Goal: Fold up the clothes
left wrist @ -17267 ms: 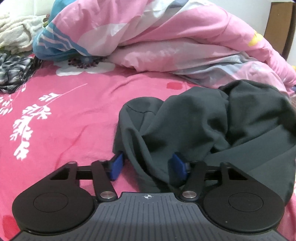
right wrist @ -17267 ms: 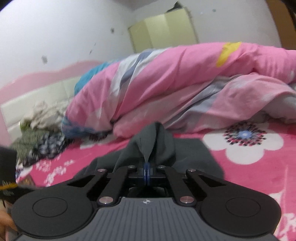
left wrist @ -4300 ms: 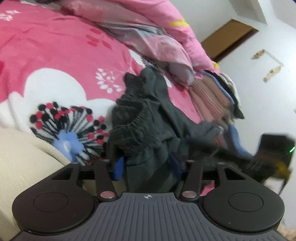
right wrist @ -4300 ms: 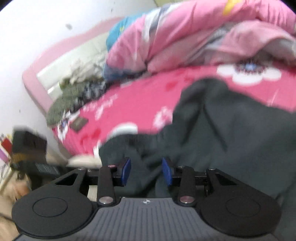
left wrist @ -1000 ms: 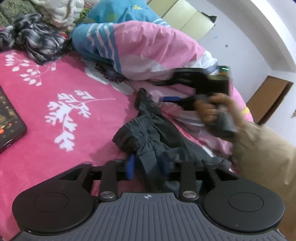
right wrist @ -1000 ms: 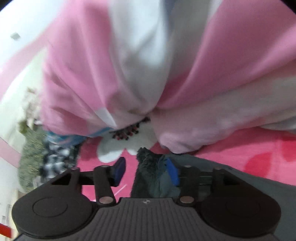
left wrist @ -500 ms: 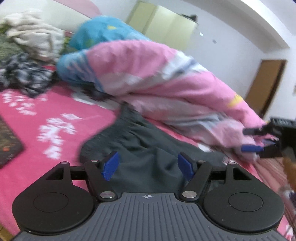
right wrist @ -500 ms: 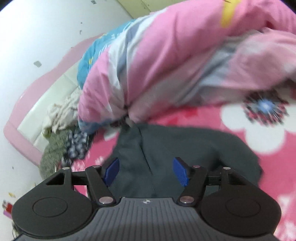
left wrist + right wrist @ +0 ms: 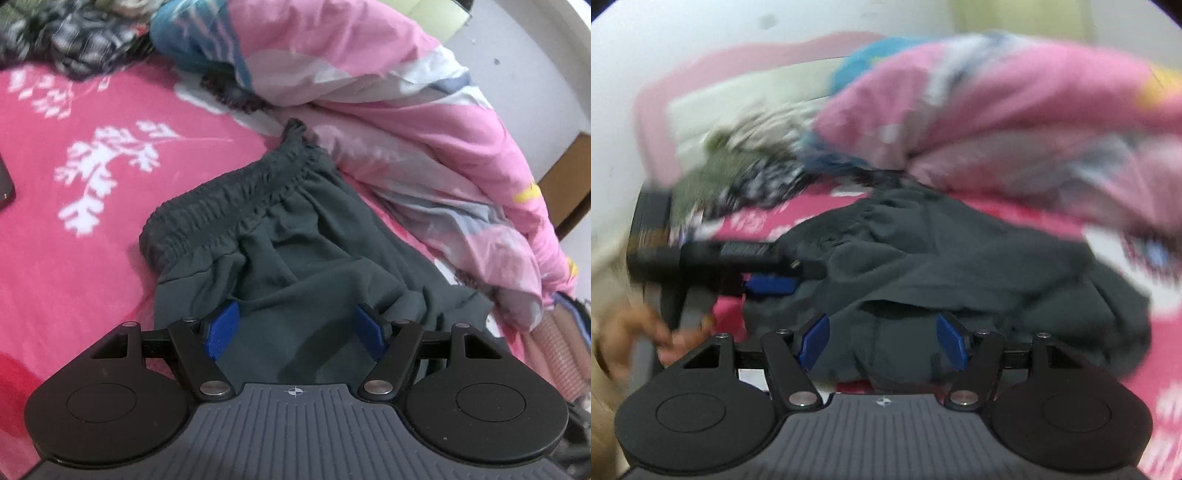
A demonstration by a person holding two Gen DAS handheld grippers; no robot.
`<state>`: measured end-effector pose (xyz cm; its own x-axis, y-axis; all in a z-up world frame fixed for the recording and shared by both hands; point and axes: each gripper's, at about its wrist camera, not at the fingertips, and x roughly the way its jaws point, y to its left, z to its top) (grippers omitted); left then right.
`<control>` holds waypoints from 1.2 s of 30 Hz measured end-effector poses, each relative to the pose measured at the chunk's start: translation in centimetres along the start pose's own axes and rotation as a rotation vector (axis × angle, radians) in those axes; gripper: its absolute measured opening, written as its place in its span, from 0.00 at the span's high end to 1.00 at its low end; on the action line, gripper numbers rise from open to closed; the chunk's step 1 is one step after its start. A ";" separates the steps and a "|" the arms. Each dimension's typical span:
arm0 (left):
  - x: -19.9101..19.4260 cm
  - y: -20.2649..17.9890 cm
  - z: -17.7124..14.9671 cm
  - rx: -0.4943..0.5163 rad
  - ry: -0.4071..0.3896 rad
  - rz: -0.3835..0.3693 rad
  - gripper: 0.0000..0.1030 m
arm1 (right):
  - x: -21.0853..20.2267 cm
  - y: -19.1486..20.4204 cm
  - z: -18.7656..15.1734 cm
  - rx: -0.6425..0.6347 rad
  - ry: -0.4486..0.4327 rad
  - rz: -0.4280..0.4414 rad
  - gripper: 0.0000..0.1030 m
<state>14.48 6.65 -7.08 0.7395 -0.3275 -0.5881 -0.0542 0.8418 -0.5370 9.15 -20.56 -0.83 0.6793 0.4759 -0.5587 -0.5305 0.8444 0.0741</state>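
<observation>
Left wrist view: dark grey trousers (image 9: 295,236) spread on the pink floral bedsheet (image 9: 74,206).
Left gripper (image 9: 293,326) gaping wide over the cloth, holding nothing; right gripper (image 9: 882,339) likewise wide, empty; waistband near the quilt (image 9: 388,110).

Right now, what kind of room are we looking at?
Most likely a bedroom. Dark trousers lie on a bed with a pink flowered sheet, a rumpled pink quilt is heaped behind them, and more clothes are piled near the headboard.

Left claw (image 9: 295,330) agape; right claw (image 9: 882,341) agape.
</observation>
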 end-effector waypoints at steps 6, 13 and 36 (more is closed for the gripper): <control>0.1 0.6 0.1 -0.029 0.005 -0.027 0.33 | 1.9 -0.2 -0.4 0.054 0.027 -0.071 0.99; -0.1 1.1 0.2 -0.063 0.003 -0.047 0.33 | -8.3 -1.7 -1.3 0.304 -0.171 -0.004 1.00; -0.4 1.3 0.2 -0.085 -0.004 -0.039 0.35 | -16.4 -6.6 -11.5 0.674 -0.134 0.040 0.64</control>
<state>14.23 8.00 -7.43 0.7450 -0.3574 -0.5632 -0.0819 0.7890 -0.6089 -4.31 -36.79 -1.65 0.7457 0.4997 -0.4407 -0.1553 0.7736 0.6144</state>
